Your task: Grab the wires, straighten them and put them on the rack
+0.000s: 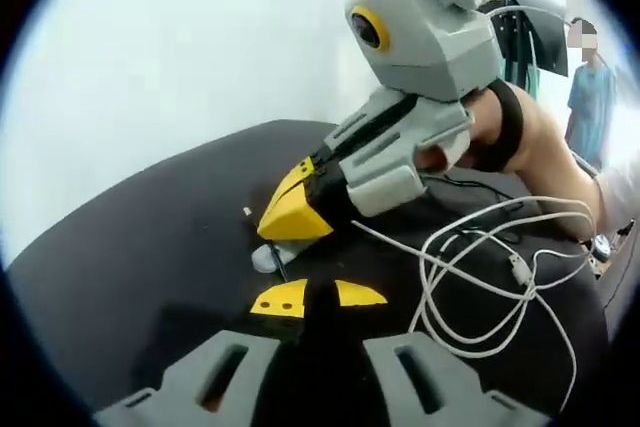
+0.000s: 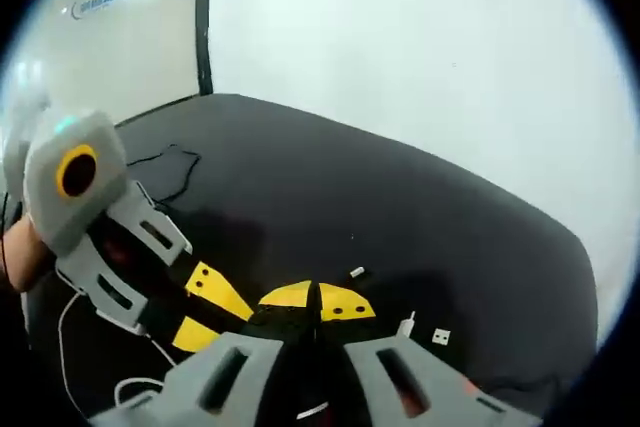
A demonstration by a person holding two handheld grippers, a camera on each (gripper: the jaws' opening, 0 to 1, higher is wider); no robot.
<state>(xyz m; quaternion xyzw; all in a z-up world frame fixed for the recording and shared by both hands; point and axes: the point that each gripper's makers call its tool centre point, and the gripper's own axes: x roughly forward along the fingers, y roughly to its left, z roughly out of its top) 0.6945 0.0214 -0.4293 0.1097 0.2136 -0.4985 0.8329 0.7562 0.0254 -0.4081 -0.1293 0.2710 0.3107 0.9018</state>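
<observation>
Left gripper view: right claw pinched dark wire low on black counter; left claw pressed together nearby. White wires lay tangled beside. Grabbing step under way; straightening likely called for pulling claws apart.

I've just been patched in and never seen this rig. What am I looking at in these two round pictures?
A person holds a two-jaw tool in each hand; each carries a fisheye camera looking along its jaws. The left gripper view shows the left tool at the bottom, the right tool reaching in. The right gripper view is the reverse. On the black table lie a looped white cable, a thin black wire and small white plugs. Whether anything is gripped, I cannot tell.
</observation>
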